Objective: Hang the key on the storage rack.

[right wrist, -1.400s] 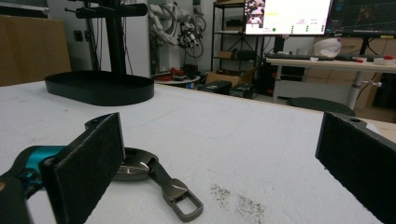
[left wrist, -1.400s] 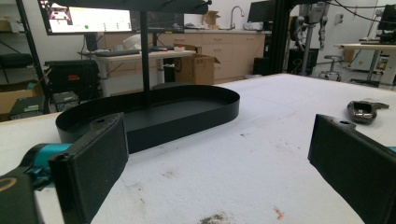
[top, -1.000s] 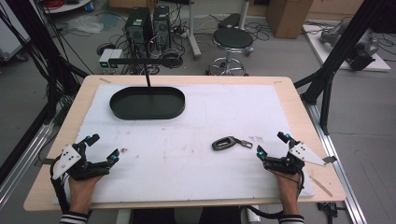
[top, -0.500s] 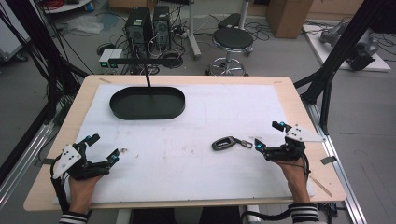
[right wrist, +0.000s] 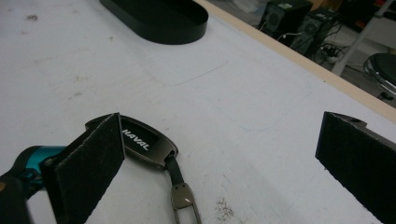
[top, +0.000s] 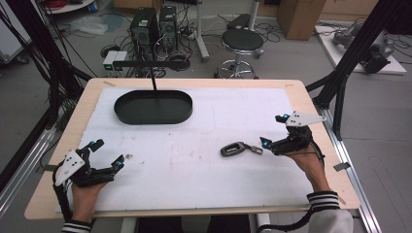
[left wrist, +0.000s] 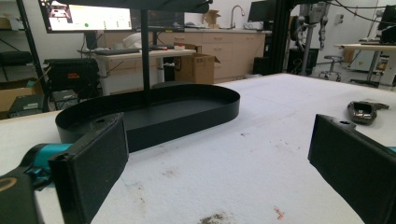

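Note:
A dark key fob (top: 232,149) with a short strap and metal clip lies on the white table cover, right of centre. My right gripper (top: 272,130) is open just to its right, its near jaw beside the clip end. In the right gripper view the key fob (right wrist: 147,142) lies flat, partly behind the left jaw, and the right gripper (right wrist: 224,149) stands wide open above the cover. My left gripper (top: 108,154) rests open near the front left, holding nothing. From the left gripper (left wrist: 215,163), the key fob (left wrist: 362,111) shows far off at the right.
A black oval tray (top: 187,104) with an upright post in it sits at the back left; the tray (left wrist: 154,116) lies ahead of the left jaws, and the tray (right wrist: 159,18) is far ahead of the right ones. Small dirt specks mark the cover (top: 194,165).
My right gripper has moved forward and left, from the front right edge up to the key fob's clip end. The left gripper and the key fob have stayed put.

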Available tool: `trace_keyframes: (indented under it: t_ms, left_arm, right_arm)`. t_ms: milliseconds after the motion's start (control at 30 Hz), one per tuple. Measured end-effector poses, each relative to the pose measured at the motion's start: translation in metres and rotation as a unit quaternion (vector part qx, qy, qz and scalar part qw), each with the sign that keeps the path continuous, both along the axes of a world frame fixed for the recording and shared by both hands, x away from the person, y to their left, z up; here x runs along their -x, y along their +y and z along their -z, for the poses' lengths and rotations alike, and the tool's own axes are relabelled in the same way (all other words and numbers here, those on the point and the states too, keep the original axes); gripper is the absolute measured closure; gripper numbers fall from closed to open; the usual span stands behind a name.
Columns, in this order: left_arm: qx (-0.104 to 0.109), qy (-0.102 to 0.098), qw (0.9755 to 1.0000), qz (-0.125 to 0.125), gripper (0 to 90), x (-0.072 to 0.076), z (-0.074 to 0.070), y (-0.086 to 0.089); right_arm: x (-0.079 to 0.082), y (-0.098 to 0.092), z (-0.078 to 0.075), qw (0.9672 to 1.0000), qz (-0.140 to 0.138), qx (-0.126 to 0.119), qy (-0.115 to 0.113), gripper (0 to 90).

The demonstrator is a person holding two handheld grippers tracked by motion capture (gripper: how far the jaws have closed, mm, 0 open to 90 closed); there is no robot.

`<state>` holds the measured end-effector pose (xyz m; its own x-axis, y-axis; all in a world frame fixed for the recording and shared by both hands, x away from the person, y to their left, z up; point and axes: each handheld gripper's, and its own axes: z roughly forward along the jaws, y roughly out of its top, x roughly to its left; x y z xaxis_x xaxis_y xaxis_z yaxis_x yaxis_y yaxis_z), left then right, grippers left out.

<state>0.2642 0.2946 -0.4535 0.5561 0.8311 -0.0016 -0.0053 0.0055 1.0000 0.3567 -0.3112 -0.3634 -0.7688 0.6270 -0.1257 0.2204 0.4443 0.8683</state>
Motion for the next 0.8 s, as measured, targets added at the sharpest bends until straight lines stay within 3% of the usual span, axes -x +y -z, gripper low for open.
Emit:
trace_keyframes:
  t_ms: [100,133,400,500,633,700,800]
  left_arm:
    - [0.0,0.001,1.0,-0.001,5.5,0.0,0.0,0.0]
    - [-0.002,0.002,1.0,0.0,5.5,0.0,0.0,0.0]
    - [-0.001,0.002,1.0,0.0,5.5,0.0,0.0,0.0]
    - [-0.001,0.001,1.0,0.0,5.5,0.0,0.0,0.0]
    - [-0.002,0.001,1.0,-0.001,5.5,0.0,0.0,0.0]
    - [-0.003,0.001,1.0,-0.001,5.5,0.0,0.0,0.0]
    - [-0.002,0.001,1.0,-0.001,5.5,0.0,0.0,-0.001]
  right_arm:
    - [-0.008,0.004,-0.003,0.9995,-0.017,0.02,0.015,0.3]
    - [-0.012,0.008,-0.004,0.9985,-0.027,0.04,0.024,0.3]
    - [-0.025,0.017,-0.002,0.9937,-0.057,0.082,0.049,0.4]
    - [-0.03,0.023,0.0,0.9893,-0.074,0.11,0.06,0.4]
    - [-0.034,0.028,0.001,0.9859,-0.087,0.125,0.07,0.4]
    - [-0.037,0.033,0.003,0.9815,-0.101,0.142,0.079,0.4]
    - [-0.039,0.036,0.005,0.9781,-0.108,0.156,0.084,0.4]
